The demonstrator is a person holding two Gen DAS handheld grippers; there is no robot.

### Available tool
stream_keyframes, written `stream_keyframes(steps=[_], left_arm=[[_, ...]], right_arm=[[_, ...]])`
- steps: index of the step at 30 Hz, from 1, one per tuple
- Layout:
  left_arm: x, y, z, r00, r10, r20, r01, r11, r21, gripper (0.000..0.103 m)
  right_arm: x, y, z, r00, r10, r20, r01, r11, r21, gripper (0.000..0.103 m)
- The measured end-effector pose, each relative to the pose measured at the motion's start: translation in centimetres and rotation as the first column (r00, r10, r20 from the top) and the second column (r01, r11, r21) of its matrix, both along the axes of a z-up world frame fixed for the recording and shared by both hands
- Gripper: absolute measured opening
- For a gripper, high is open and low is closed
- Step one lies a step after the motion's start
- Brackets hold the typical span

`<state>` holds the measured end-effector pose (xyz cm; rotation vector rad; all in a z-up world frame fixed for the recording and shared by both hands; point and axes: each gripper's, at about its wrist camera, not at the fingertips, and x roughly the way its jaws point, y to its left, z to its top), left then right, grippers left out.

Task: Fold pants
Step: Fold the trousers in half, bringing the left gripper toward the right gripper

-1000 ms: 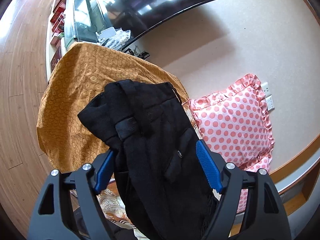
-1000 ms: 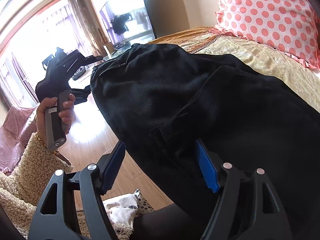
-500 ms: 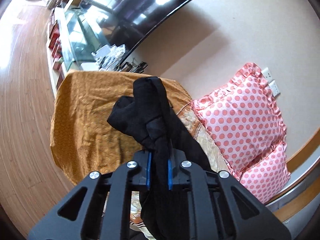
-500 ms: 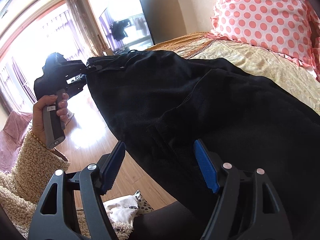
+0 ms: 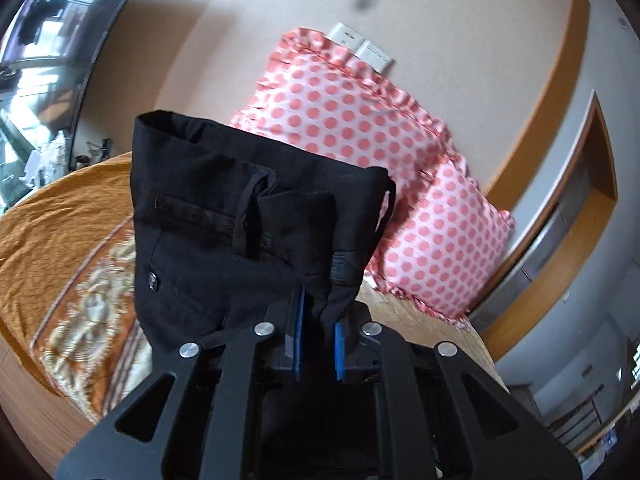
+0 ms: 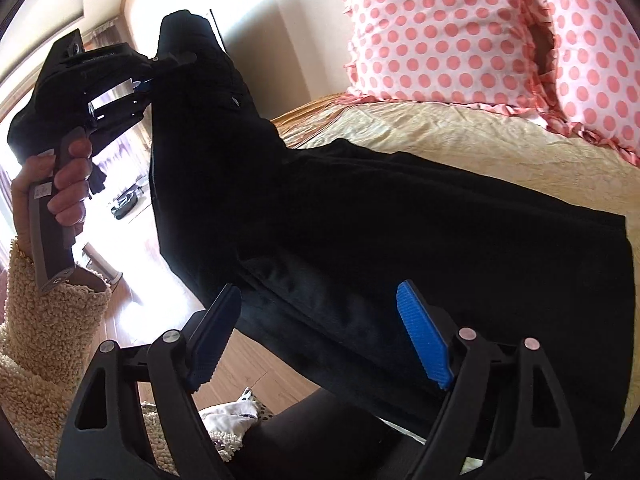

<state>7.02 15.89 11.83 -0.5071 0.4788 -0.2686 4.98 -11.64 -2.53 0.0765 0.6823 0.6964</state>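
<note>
Black pants (image 6: 400, 232) lie across a bed, with their waist end lifted at the left. In the left wrist view the waistband (image 5: 248, 208) with a belt loop and a button hangs up in front of me. My left gripper (image 5: 318, 322) is shut on a bunched fold of that waistband; it also shows in the right wrist view as the left gripper (image 6: 148, 84), held by a hand in a fleece sleeve. My right gripper (image 6: 320, 328) hovers over a leg near the bed's edge, its jaws opening, with cloth below and between the blue pads but not pressed.
Two pink polka-dot pillows (image 6: 448, 28) lean at the head of the bed against the wall. The bedspread (image 5: 60, 216) is orange and gold. A wooden floor (image 6: 256, 364) lies beside the bed. A dark screen (image 5: 48, 32) sits at the far left.
My left gripper shut on the waistband, then lifted it and rolled, turning toward the pillows. My right gripper slid along the leg and its jaws spread wider.
</note>
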Motion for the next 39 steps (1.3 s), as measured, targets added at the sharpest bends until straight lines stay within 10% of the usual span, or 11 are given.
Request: stream_keyframes(steps=[7,15,20,28,34,39], left_arm=[[1.8,-11.0,0.4,0.962,-0.273,0.014,0.273,0.962,0.013,0.011],[3.1,-21.6,-6.8,0.831,-0.518,-0.202,0.531,0.847,0.014,0.01],[2.2,-21.6,-4.7,0.869,-0.483,-0.106,0.491,0.868,0.074,0.011],[0.9,-25.7,-9.4,0.783,-0.57,-0.249,0.61,0.781,0.132,0.011],[-1.9,-27.0,-11.7,0.783,-0.577,-0.234,0.622,0.731,0.279,0.011],[-2.4,-25.9,-11.9,0.789,-0.571,-0.225,0.614,0.74,0.274,0.022]], right_arm=[[-0.5,-6.5,-0.6,0.983,-0.179,-0.024,0.18,0.982,0.056,0.082],[-2.5,-12.1,-0.7,0.941,-0.338,-0.024,0.339,0.939,0.058,0.084],[-3.1,-14.6,-0.2,0.912,-0.411,-0.002,0.41,0.91,0.053,0.085],[-3.3,-17.7,-0.7,0.861,-0.508,-0.018,0.508,0.859,0.065,0.085],[-3.3,-19.6,0.2,0.829,-0.56,-0.002,0.558,0.825,0.088,0.085],[-2.4,-19.7,2.2,0.835,-0.549,0.02,0.542,0.829,0.135,0.085]])
